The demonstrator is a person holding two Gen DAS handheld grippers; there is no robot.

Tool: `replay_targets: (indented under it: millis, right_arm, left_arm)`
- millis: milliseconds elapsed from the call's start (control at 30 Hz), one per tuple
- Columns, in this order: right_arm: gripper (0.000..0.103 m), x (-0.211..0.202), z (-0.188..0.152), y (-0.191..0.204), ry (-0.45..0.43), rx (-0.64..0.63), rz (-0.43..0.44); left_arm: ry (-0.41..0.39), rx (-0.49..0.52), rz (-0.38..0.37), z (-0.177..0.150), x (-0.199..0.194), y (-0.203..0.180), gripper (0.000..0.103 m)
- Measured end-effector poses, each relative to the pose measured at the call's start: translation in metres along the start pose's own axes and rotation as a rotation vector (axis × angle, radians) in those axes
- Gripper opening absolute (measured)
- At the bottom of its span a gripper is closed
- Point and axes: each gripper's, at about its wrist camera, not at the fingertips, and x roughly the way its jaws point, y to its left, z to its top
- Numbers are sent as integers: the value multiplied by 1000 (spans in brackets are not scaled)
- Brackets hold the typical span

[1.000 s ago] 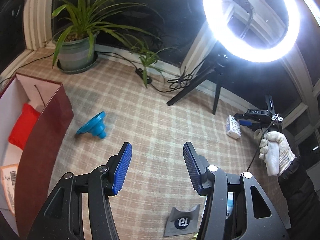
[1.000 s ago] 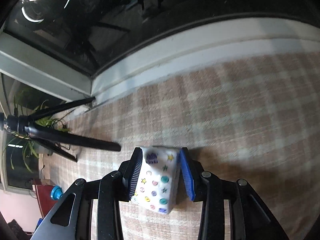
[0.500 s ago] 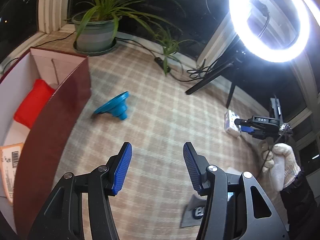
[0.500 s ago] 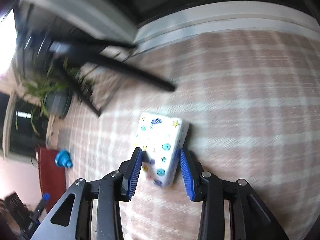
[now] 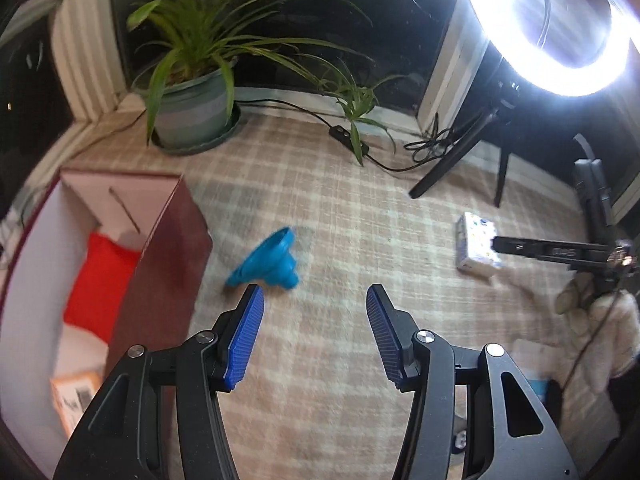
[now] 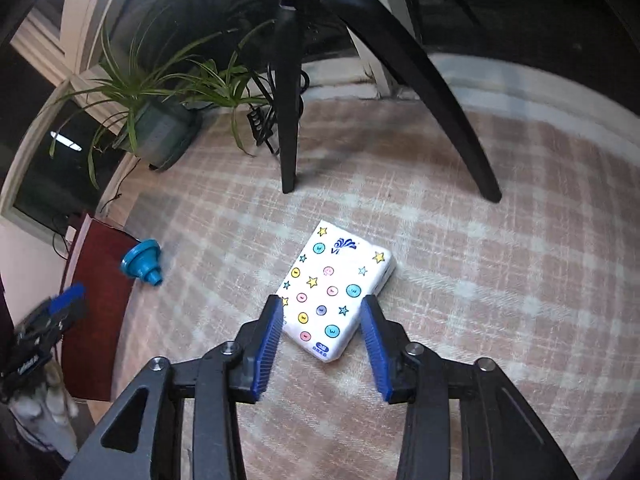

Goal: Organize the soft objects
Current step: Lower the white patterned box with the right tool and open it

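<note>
Fingers of the right gripper [image 6: 320, 344]: blue-padded, jaws opening, set either side of the near end of the tissue pack [image 6: 334, 294] with a gap showing at each pad; pack lies flat on the rug. Fingers of the left gripper [image 5: 316, 336]: spread, nothing between them, hanging over bare rug.

Landmark: tissue pack, white with coloured dots and stars.

1. Checked rug [image 6: 500, 300]: carries everything listed; open and bare to the right of the pack and on its near side.
2. Dark red box [image 5: 168, 256]: well left of the pack, open top, white inside, a red soft item [image 5: 100, 284] lying in it.
3. Ring light [image 5: 560, 32] on a tripod [image 6: 290, 120]: just beyond the pack; two black legs planted on the rug on its far side, one straight behind, one off to the right.
4. Potted plant [image 5: 192, 112]: far-left of the pack, by the window, cables [image 5: 432, 148] trailing alongside.
5. Blue funnel [image 6: 142, 264]: on its side, left of the pack, between it and the box.
6. Gloved hand [image 5: 600, 320]: holding the right gripper's handle.
</note>
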Motion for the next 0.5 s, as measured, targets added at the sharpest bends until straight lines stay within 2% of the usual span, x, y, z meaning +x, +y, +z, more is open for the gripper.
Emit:
replay_targets:
  millis: [33,133,300,500]
  right_arm:
    - [46,-1,0,0,1,7,-4]
    - [49,-2,0,-3,9,46,0]
    - [57,3,5,9,-5,58,-66]
    - [61,23,11,24,-17,72,-152]
  left_arm:
    - [6,20,23,4,5,-3,52]
    - [26,45,67,13,19,-5,52]
    - [56,59,76,24,41,-10,52]
    - [51,53,79,26,43,-8,52]
